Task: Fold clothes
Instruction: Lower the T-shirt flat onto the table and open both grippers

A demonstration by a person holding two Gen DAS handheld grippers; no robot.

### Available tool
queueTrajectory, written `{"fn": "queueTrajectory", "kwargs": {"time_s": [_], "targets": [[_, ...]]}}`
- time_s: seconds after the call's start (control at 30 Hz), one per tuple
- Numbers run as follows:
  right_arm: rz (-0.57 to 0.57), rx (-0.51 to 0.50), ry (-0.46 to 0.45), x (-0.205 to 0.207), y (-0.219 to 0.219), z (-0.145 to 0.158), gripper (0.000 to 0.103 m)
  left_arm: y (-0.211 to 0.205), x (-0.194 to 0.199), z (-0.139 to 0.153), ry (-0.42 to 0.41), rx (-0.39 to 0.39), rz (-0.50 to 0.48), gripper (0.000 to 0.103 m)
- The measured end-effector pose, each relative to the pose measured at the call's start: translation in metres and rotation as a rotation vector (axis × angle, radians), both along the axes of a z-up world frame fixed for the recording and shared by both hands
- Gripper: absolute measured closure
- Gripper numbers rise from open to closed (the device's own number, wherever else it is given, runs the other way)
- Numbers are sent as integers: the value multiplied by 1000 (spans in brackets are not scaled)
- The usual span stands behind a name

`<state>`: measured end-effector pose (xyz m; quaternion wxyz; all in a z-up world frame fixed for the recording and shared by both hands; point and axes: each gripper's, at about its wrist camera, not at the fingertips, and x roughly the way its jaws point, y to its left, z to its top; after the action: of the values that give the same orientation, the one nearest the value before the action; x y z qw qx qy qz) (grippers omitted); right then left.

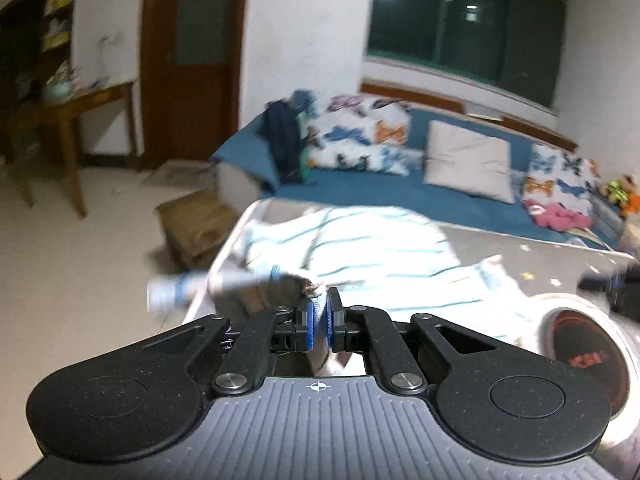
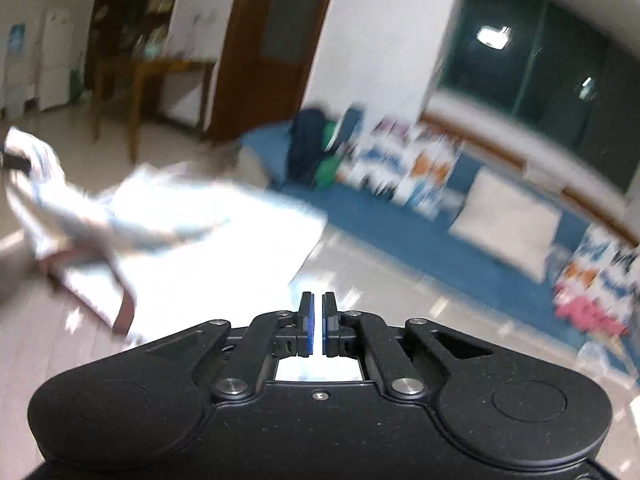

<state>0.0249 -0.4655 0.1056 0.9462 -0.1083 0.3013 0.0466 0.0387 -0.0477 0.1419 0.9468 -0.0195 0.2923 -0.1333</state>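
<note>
A white shirt with thin teal stripes [image 1: 360, 248] lies spread on a shiny table [image 1: 520, 248]. My left gripper [image 1: 319, 306] is shut on a fold of the shirt's near edge, with cloth showing between the blue pads. A striped sleeve cuff [image 1: 176, 290] hangs out to the left past the table's edge. In the blurred right wrist view the same shirt [image 2: 180, 232] lies to the left, lifted at its far left end. My right gripper [image 2: 318, 304] has its jaws nearly together over the table [image 2: 380, 280]; a thin bright gap shows between them and no cloth.
A blue sofa [image 1: 400, 192] with butterfly cushions [image 1: 360, 136] and a grey pillow [image 1: 468, 160] stands behind the table. A round white object with a dark red face [image 1: 584, 352] sits at the right. A low wooden stool [image 1: 196, 224] and a wooden side table [image 1: 72, 120] stand to the left.
</note>
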Motion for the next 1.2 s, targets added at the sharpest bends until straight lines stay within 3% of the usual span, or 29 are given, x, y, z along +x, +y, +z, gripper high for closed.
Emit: {"fn": "queueTrajectory", "kwargs": {"time_s": [0.1, 0.13, 0.27, 0.47, 0.6, 0.67, 0.73, 0.97, 1.2], "targets": [[5, 19, 63, 14, 10, -26, 86, 16, 5, -11, 26, -3, 36, 97], [2, 30, 75, 19, 13, -30, 78, 21, 9, -14, 31, -2, 45, 97], [-15, 87, 112, 40, 18, -46, 64, 28, 20, -22, 45, 3, 66, 97], [-52, 190, 135, 58, 14, -65, 51, 29, 24, -33, 62, 18, 72, 97], [-66, 206, 141, 62, 14, -72, 55, 28, 26, -36, 62, 24, 69, 97], [-56, 205, 154, 63, 16, -71, 81, 29, 26, -38, 64, 23, 69, 97], [-37, 199, 170, 63, 19, -69, 92, 28, 25, -38, 66, 21, 66, 97], [-28, 38, 157, 37, 23, -58, 95, 26, 13, -41, 81, 15, 35, 97], [-47, -81, 176, -14, 1, -44, 95, 12, -13, -56, 132, 25, -68, 97]]}}
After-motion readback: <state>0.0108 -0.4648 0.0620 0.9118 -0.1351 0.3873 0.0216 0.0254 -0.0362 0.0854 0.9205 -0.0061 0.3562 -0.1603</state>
